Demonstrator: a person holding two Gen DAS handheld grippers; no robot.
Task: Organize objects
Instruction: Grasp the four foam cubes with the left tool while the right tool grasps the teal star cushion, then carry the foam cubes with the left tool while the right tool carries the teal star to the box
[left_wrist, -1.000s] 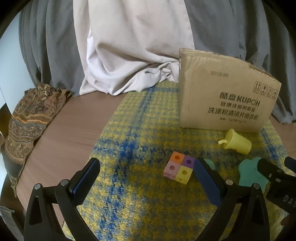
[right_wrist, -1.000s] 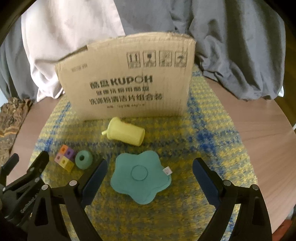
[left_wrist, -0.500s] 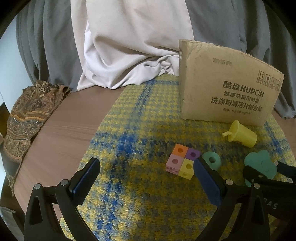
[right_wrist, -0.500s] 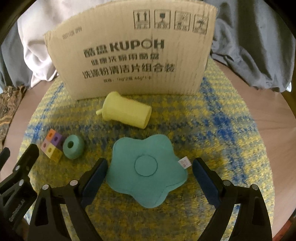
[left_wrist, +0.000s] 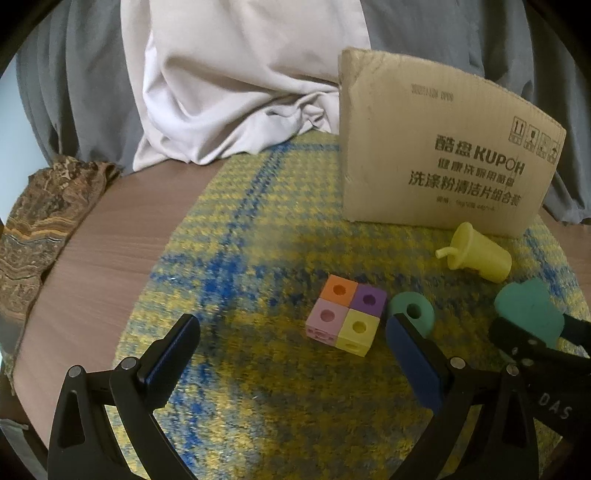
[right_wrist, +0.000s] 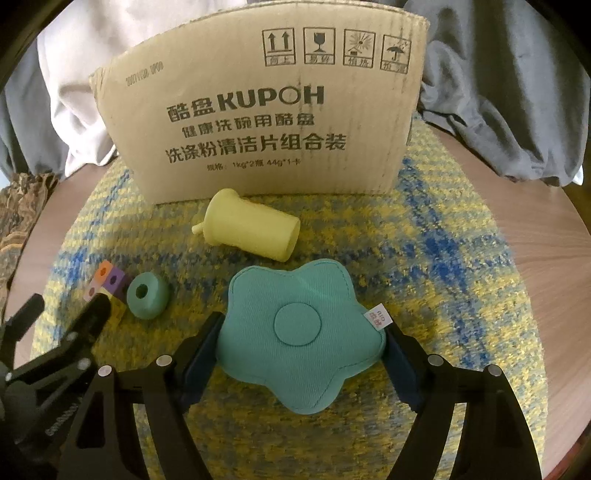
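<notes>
Since a second ago the right gripper (right_wrist: 301, 350) has come forward and down, so that the teal star-shaped cushion (right_wrist: 301, 332), then well ahead of it, now lies between its fingers. Both pads stand at the cushion's side lobes, wide apart and not yet squeezing; whether they touch the fabric I cannot tell. Judging by this, the step in hand is the grasp of the cushion. The next move calls for closing on the soft body and lifting it, presumably up to the cardboard box (right_wrist: 266, 107) standing beyond.

Just ahead of the fingers a yellow toy cup (right_wrist: 251, 230) lies on its side, between cushion and box, and could be knocked on the way. Off to the left sits a teal ring (right_wrist: 147, 295), and beside that a four-colour cube block (left_wrist: 345, 314).

Over there the left gripper (left_wrist: 291, 343) hovers spread wide and empty, the block just ahead of its right finger. Everything rests on a yellow-and-blue woven mat (right_wrist: 443, 258).
</notes>
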